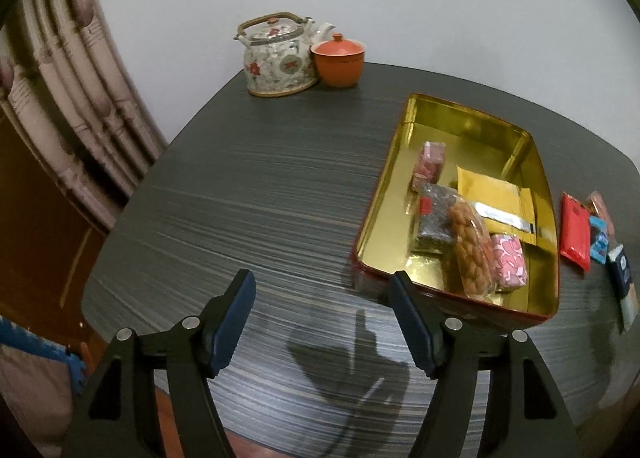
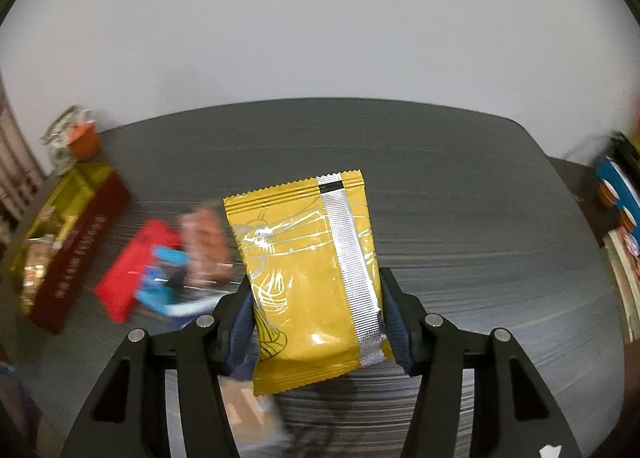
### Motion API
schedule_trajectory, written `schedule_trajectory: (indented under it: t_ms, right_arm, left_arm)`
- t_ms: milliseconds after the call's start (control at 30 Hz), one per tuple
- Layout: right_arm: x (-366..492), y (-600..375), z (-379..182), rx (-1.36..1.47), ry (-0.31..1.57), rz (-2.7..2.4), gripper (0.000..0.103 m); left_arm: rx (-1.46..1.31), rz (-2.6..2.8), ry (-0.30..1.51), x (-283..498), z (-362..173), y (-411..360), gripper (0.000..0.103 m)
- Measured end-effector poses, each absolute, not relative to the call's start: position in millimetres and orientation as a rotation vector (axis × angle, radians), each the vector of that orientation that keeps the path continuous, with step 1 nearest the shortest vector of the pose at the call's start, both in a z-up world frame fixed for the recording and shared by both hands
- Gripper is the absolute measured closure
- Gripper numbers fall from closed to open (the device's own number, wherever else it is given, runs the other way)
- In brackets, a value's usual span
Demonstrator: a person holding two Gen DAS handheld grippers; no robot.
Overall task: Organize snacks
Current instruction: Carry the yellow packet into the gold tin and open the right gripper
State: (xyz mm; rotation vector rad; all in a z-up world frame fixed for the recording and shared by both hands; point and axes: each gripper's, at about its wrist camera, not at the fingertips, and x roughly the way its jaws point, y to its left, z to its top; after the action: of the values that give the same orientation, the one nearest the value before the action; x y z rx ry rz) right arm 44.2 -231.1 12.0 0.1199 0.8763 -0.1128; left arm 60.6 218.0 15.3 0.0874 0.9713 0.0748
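Half done, I'd say — the gold-lined rectangular tin (image 1: 384,193) on the dark striped table (image 1: 248,197) already holds a yellow foil packet (image 1: 494,201), a clear bag of nuts (image 1: 470,250) and pink-wrapped sweets (image 1: 508,260). The right gripper (image 2: 316,318) clamps another yellow foil pouch (image 2: 308,270) above the table. The left gripper (image 1: 322,318) hangs open and empty — a red packet (image 1: 574,232) and small wrapped bits lie outside the tin.
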Motion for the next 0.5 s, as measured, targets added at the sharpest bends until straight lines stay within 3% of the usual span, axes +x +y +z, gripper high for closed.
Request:
schedule_trajectory:
  t_ms: [500]
  right_arm:
    - [83.7,-45.3,31.1,0.025,0.858,0.232,0.050]
  left_arm:
    - [0.037,0.150,0.986,65.2,14.7,236.0,0.032]
